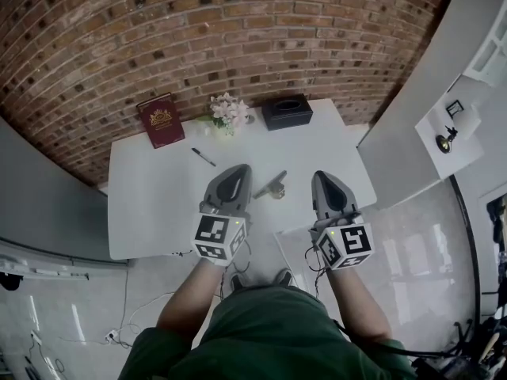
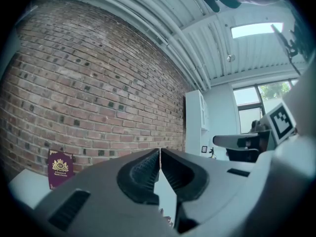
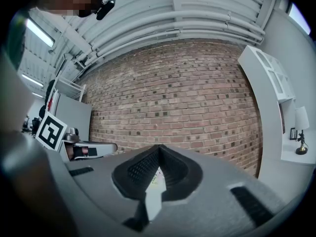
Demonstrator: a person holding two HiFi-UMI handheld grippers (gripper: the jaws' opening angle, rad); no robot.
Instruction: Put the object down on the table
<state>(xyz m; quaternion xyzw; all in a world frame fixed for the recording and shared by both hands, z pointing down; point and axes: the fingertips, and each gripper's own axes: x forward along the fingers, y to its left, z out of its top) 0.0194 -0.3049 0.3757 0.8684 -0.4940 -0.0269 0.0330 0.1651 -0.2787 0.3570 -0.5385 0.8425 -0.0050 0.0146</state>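
Note:
A small grey and brass-coloured object (image 1: 272, 186) lies on the white table (image 1: 150, 204), between my two grippers and touched by neither. My left gripper (image 1: 240, 167) is just to its left, jaws together and nothing between them; the left gripper view shows the fingertips (image 2: 160, 149) meeting and pointing up at the brick wall. To the object's right is my right gripper (image 1: 322, 174), also shut and empty. In the right gripper view its tips (image 3: 158, 146) touch.
At the table's back edge stand a dark red book (image 1: 161, 119) (image 2: 60, 168), a small bunch of flowers (image 1: 228, 111) and a black tissue box (image 1: 287, 112). A black pen (image 1: 203, 157) lies mid-table. A white counter (image 1: 412, 125) runs along the right.

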